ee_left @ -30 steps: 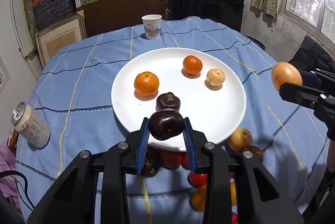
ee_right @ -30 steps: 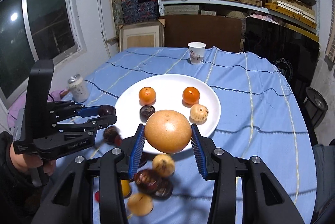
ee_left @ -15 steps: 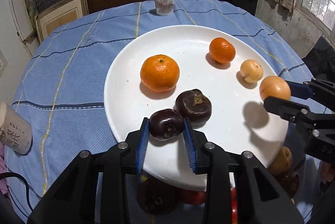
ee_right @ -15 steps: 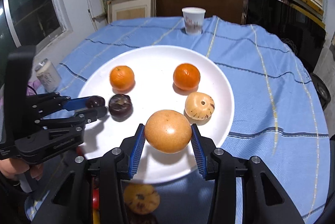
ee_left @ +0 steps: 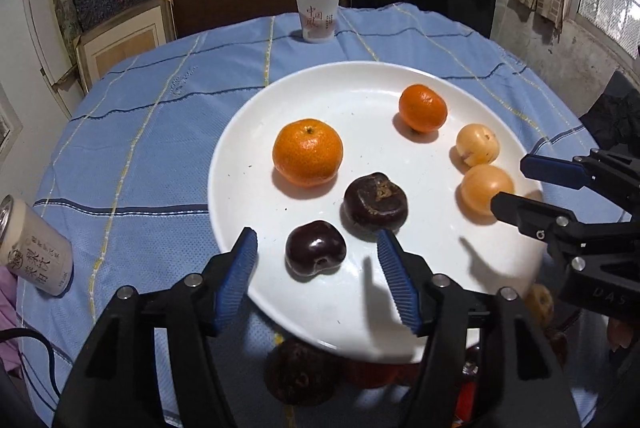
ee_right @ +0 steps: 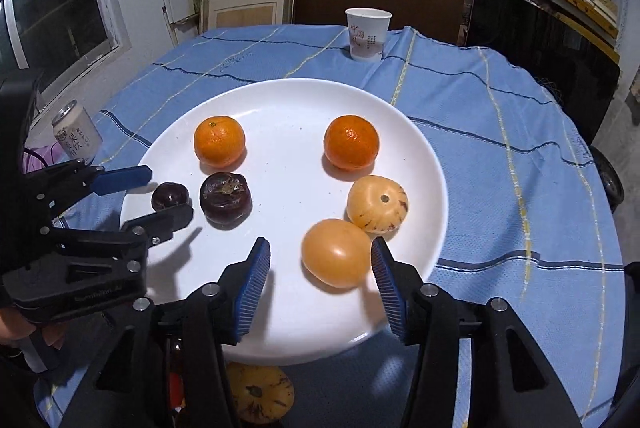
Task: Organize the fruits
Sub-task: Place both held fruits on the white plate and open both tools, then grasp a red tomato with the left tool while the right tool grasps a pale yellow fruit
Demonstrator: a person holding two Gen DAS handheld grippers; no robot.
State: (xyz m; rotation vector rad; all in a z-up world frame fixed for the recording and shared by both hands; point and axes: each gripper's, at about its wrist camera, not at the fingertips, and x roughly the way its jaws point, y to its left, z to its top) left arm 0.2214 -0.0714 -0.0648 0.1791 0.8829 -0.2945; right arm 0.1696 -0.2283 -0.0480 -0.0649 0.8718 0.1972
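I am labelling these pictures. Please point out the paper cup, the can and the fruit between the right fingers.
Paper cup (ee_right: 368, 35), right wrist view, middle of its side.
Can (ee_left: 34, 252), left wrist view, on its label.
Yellow fruit (ee_right: 336, 253), right wrist view, middle of its skin.

Blue-clothed table (ee_left: 160, 132): plate (ee_left: 360, 84), cup (ee_left: 317, 16), can (ee_left: 34, 248)

Below the plate's (ee_left: 224, 188) near rim, several fruits (ee_left: 298, 372) lie half hidden behind the left tool's arms (dark, kinds unclear); the can (ee_left: 34, 252) is cut off at left.
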